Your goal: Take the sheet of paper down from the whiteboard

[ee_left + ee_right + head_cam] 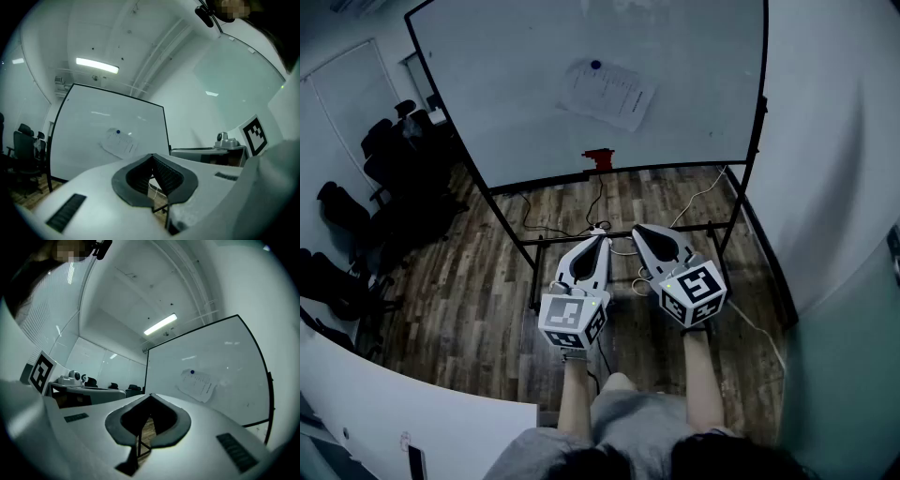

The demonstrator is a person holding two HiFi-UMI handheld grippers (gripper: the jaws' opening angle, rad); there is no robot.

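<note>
A printed sheet of paper [609, 92] hangs tilted on the whiteboard [525, 84], pinned by a blue magnet [596, 66] at its top. The same sheet [119, 142] shows in the left gripper view, and the sheet [198, 385] in the right gripper view, some way ahead. My left gripper [602, 233] and right gripper [637, 230] are held side by side, well short of the board, above the floor. Both are shut with nothing between the jaws, tips meeting.
The whiteboard stands on a black frame [619, 239] with cables [694, 199] on the wood floor. A red eraser [600, 158] sits on the board's tray. Black office chairs [389, 178] stand to the left, a white wall [834, 141] to the right, a white desk edge [384, 403] near left.
</note>
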